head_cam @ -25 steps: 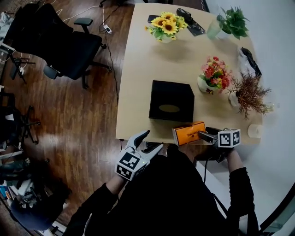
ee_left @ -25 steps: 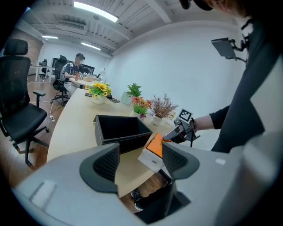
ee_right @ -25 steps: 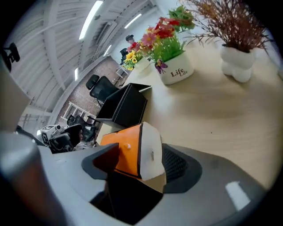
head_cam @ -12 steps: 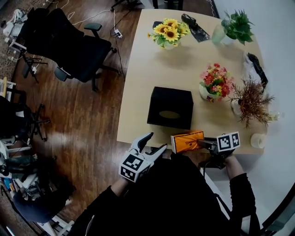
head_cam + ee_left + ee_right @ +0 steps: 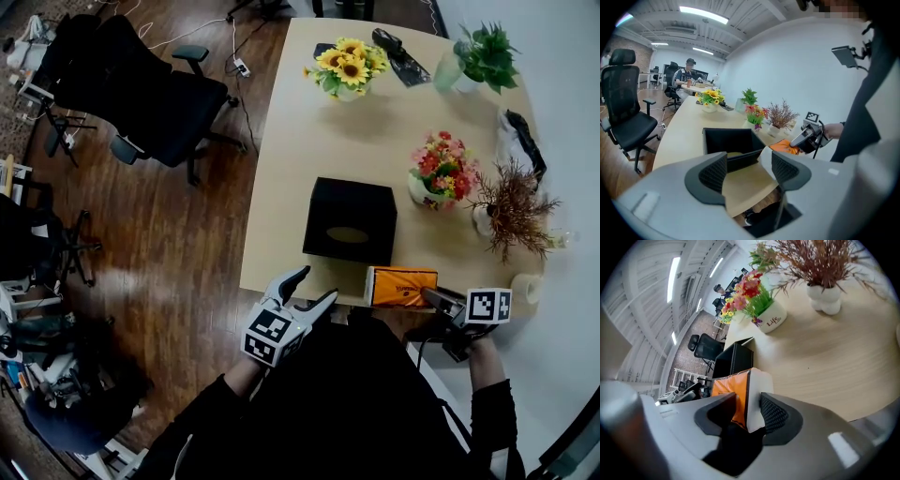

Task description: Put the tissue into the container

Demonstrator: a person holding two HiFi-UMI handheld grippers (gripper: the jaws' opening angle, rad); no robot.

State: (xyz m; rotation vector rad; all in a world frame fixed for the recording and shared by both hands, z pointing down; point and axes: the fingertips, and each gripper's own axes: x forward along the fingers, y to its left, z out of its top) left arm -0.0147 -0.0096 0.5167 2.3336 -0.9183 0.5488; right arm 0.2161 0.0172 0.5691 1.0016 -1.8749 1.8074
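The orange and white tissue pack [image 5: 401,286] lies at the table's near edge, just in front of the black open-topped container [image 5: 349,220]. My right gripper [image 5: 442,300] has the pack's right end between its jaws; they are still closing, and the pads press on the pack [image 5: 740,390]. The container [image 5: 733,359] stands just beyond it. My left gripper [image 5: 305,291] hangs open and holds nothing, off the table's near edge. In the left gripper view the container [image 5: 729,143] is ahead, with the pack [image 5: 785,146] and the right gripper [image 5: 806,138] to its right.
On the table [image 5: 291,187] stand a red flower pot [image 5: 436,173], a dried plant [image 5: 511,211], sunflowers [image 5: 347,66], a green plant [image 5: 478,52] and a white roll [image 5: 527,286]. A black office chair [image 5: 141,103] stands on the wooden floor to the left.
The right gripper's jaws have closed on the tissue pack and drawn it to the right along the table edge. The left gripper has stayed about where it was.
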